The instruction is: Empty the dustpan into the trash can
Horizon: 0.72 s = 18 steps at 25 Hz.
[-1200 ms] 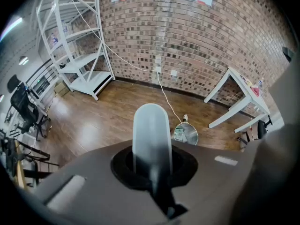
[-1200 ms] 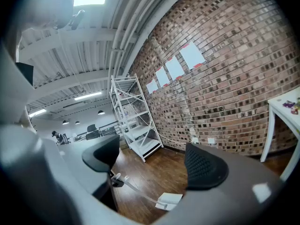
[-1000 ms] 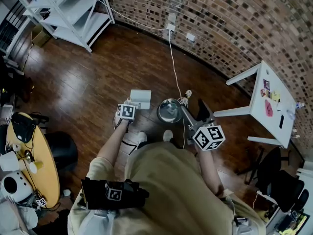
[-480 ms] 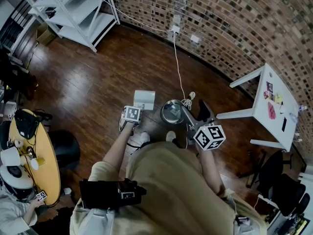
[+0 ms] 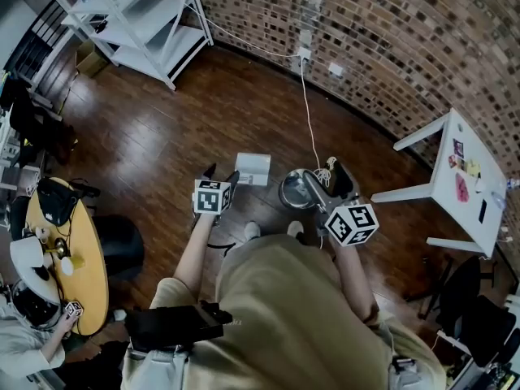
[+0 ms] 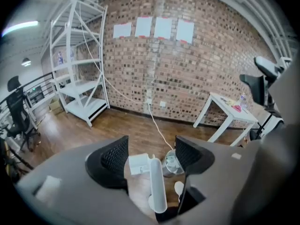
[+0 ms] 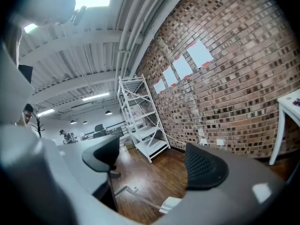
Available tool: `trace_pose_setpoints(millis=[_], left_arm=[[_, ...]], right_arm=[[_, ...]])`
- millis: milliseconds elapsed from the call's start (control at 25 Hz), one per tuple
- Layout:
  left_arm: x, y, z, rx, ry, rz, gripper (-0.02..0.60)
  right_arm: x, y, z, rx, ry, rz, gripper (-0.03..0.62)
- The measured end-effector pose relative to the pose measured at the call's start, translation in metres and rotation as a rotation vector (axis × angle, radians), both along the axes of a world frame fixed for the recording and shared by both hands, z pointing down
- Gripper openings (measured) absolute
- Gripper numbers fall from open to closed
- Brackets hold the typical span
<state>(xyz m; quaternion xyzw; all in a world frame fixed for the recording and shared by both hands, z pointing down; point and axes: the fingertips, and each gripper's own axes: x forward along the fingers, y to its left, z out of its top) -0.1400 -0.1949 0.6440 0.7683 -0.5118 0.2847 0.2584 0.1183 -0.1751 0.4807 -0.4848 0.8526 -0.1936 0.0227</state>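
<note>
Left gripper let go above the dustpan, right gripper idle beside the trash can

Nearest the person, the left gripper point(image 5: 222, 177) points steeply down with its jaws parted; they have just been opening, and the dustpan's upright white handle point(image 6: 157, 186) shows in the gap below them, touched by neither pad. The right gripper point(image 7: 152, 165) is held about level, its jaws wide apart with nothing between them. Just ahead of the person's shoes, the white dustpan point(image 5: 253, 169) stands on the wooden floor point(image 5: 154, 136), with the round metal trash can point(image 5: 296, 190) just beside it to the right. A white cable point(image 5: 309, 112) runs from beside the can to the floor's far edge at the brick wall point(image 5: 390, 47). A white table point(image 5: 467, 177) stands against that wall at the right, and a white shelf rack point(image 5: 138, 23) fills the far left corner.
</note>
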Motion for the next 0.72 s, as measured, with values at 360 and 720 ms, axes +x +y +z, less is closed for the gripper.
trace_pose_setpoints(millis=[360,720], left_arm=[[-0.002,-0.015,-0.161,0.448,0.162,-0.069,0.390],[-0.007,-0.001,-0.222,0.670,0.045,-0.007,0.446]], right_arm=[[-0.012,-0.008,-0.027,0.077,0.005,0.012,0.425],[-0.040,0.022,-0.050,0.118,0.044,0.070,0.425]])
